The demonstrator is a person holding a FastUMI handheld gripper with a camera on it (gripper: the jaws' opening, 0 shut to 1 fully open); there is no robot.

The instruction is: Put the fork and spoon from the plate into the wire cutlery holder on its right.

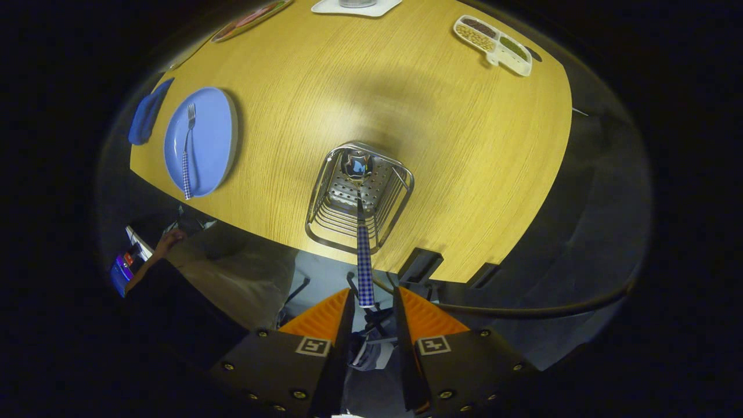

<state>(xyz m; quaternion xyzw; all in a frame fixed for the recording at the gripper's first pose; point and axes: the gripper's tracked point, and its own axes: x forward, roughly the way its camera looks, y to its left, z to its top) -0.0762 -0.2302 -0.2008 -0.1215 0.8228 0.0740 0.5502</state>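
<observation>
Between the fingers of the gripper stands the checkered handle of the spoon; the fingers are spread apart on either side of it, and whether either one touches it cannot be told. Its handle runs straight ahead, and its far end reaches down into the wire cutlery holder, which sits on the bench close to the near edge. Inside the holder a perforated metal floor shows. Well apart from it, toward the bench's left edge, lies the blue plate with the fork resting on it, tines pointing away. Just beyond the plate, at the edge, lies a blue cloth. Near the far right corner sits a white divided tray holding small foods.
</observation>
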